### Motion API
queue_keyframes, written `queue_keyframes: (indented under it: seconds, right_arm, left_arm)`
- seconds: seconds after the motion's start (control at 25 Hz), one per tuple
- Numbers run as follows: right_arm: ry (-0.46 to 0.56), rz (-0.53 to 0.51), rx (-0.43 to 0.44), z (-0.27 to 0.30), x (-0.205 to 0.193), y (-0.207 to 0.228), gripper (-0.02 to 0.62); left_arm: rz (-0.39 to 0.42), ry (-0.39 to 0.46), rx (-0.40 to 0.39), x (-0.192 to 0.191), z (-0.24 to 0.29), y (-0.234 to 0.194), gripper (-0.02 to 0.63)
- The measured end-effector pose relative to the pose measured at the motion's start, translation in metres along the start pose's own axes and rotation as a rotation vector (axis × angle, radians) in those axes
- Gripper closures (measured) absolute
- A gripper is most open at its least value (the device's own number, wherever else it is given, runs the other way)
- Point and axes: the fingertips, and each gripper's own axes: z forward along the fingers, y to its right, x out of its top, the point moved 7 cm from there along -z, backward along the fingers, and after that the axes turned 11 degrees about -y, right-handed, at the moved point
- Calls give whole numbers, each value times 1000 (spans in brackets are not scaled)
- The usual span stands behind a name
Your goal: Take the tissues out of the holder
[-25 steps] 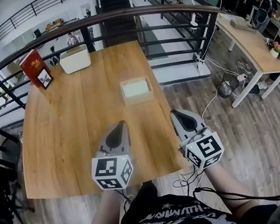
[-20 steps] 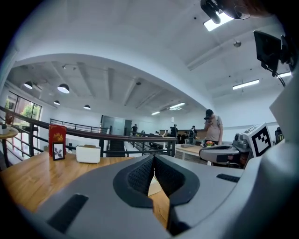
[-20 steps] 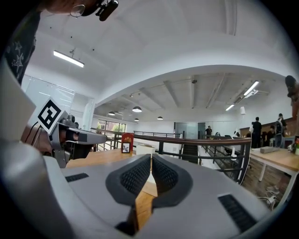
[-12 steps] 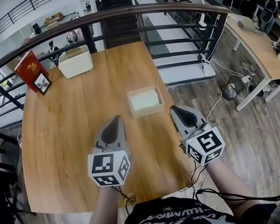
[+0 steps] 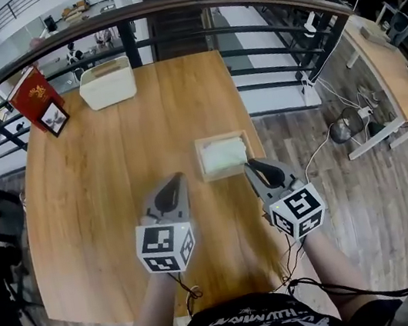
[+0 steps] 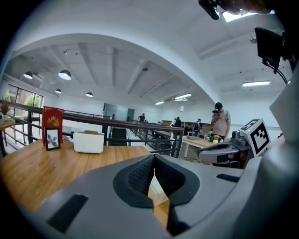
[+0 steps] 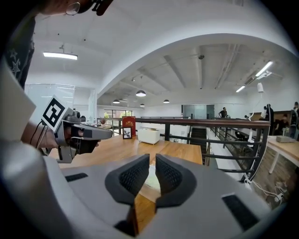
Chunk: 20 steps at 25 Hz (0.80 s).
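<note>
The tissue holder, a shallow wooden tray with white tissues lying flat in it, sits on the wooden table near its right edge. My left gripper hovers just left of and short of the holder, its jaws shut with nothing between them. My right gripper hangs off the holder's near right corner, also shut and empty. In the left gripper view the shut jaws point past the tissues. The right gripper view shows a strip of tissues beyond the jaws.
A white box and a red book with a small picture frame stand at the table's far left. A dark metal railing runs behind and to the right of the table. Cables lie on the floor at right.
The view has moved forward over the table. The tissue holder now lies much nearer both grippers' tips, almost between them. Both grippers stay shut.
</note>
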Motion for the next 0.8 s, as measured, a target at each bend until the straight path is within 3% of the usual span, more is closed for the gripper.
queue_keyframes:
  seconds: [0.2,0.36,0.44,0.6,0.8]
  right_arm:
    - [-48,-40,3,37,-2,20,574]
    - [-82,-54,17,63,-5,31,563]
    - [-111,-55,37,76,-10,36,420]
    - [-160,-112,40,99,-13,46,400]
    - [-254,-128,128,130,-14,59,359]
  left_arm:
    - [-25,-8,-26,2,27,-14,592]
    - [9,-29,-35,4,50,-21,592]
    - [13,-40,-45,3,63,-24,592]
    - [-2,-57,-68,-1,81,-32,592]
    - [-6,-82,-85,-10,99,-39,592]
